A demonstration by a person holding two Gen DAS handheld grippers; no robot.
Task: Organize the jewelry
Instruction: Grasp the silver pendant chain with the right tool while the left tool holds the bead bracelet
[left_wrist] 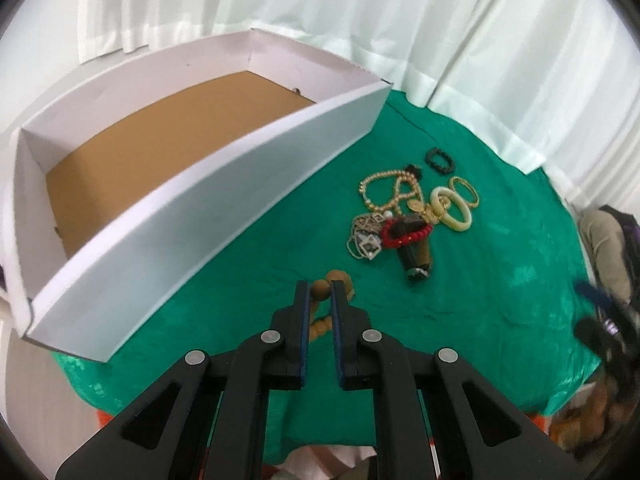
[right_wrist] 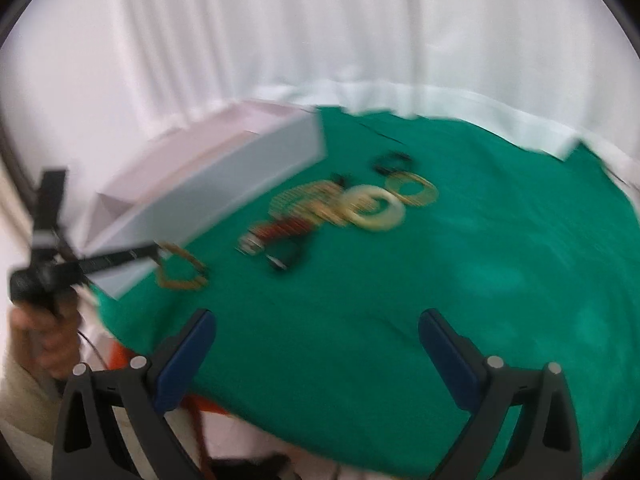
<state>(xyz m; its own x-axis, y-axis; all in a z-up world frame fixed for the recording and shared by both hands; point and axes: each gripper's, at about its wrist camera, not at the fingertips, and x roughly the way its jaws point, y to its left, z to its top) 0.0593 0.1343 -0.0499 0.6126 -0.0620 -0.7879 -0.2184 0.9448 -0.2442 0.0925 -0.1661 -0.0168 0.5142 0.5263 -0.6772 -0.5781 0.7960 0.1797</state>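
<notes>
The left gripper pinches one bead of a wooden bead bracelet between its fingers, just near the white box on the green counter. The rest of the strand hangs or lies under the fingers (partly hidden). The step in hand looks like carrying it into the box: lift straight up until the strand clears the near wall, move left over the brown floor, then release low so the beads don't bounce out. The right gripper, fingers spread wide and holding nothing, hovers at the near edge, facing the jewelry pile to the right of the box.
</notes>
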